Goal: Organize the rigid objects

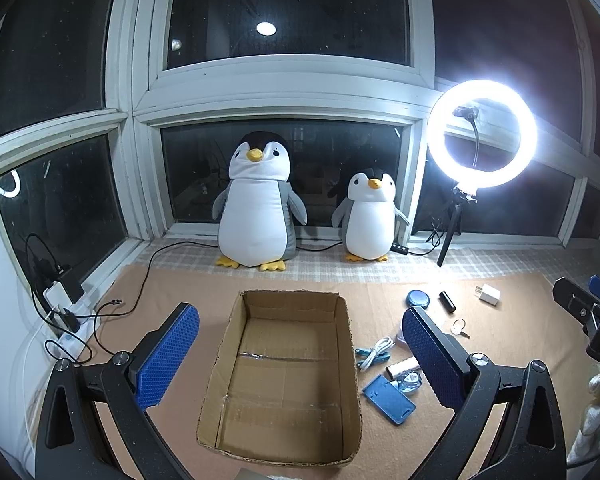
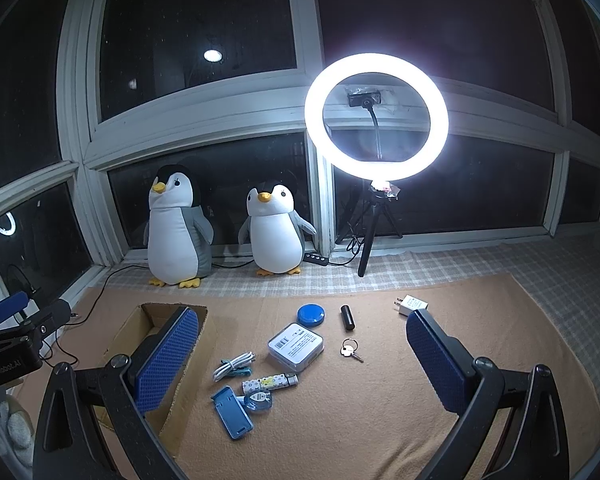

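Note:
An open, empty cardboard box [image 1: 288,380] sits on the tan mat below my left gripper [image 1: 302,308], which is open and holds nothing. Right of the box lie a blue round tin [image 2: 310,315], a black cylinder [image 2: 347,317], a white charger plug [image 2: 410,305], keys [image 2: 350,350], a white-lidded case [image 2: 296,346], a coiled cable [image 2: 234,366], a patterned tube [image 2: 270,383] and a blue holder [image 2: 232,412]. My right gripper [image 2: 302,318] hovers open above these items, touching none. Its left finger hides part of the box [image 2: 140,332].
Two plush penguins [image 1: 256,204] [image 1: 370,216] stand by the window. A lit ring light on a tripod [image 2: 376,120] stands at the back right. A power strip with cables [image 1: 66,312] lies at the left edge. Checked cloth [image 2: 520,264] borders the mat.

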`<action>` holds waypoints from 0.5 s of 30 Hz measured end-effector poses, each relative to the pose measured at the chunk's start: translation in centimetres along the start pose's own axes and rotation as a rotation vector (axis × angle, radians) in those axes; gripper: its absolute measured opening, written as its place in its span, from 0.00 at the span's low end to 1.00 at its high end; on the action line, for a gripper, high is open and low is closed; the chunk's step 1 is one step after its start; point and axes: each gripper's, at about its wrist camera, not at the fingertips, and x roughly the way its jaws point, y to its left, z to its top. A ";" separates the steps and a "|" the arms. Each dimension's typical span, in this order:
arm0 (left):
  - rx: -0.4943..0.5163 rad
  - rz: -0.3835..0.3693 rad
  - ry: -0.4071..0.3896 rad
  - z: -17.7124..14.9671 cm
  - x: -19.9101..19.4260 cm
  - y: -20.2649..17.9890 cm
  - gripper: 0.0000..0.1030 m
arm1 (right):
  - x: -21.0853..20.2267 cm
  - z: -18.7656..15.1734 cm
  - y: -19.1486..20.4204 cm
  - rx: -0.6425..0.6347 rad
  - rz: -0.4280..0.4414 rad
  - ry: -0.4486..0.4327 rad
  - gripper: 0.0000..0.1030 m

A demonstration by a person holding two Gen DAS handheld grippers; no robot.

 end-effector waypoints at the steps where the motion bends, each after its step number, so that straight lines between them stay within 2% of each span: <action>1: 0.001 -0.001 0.000 0.0 0.0 0.0 1.00 | 0.0 0.0 0.0 0.000 0.000 0.000 1.00; 15: 0.000 -0.001 -0.001 0.1 -0.1 -0.1 1.00 | 0.1 -0.1 0.0 0.002 0.004 0.009 1.00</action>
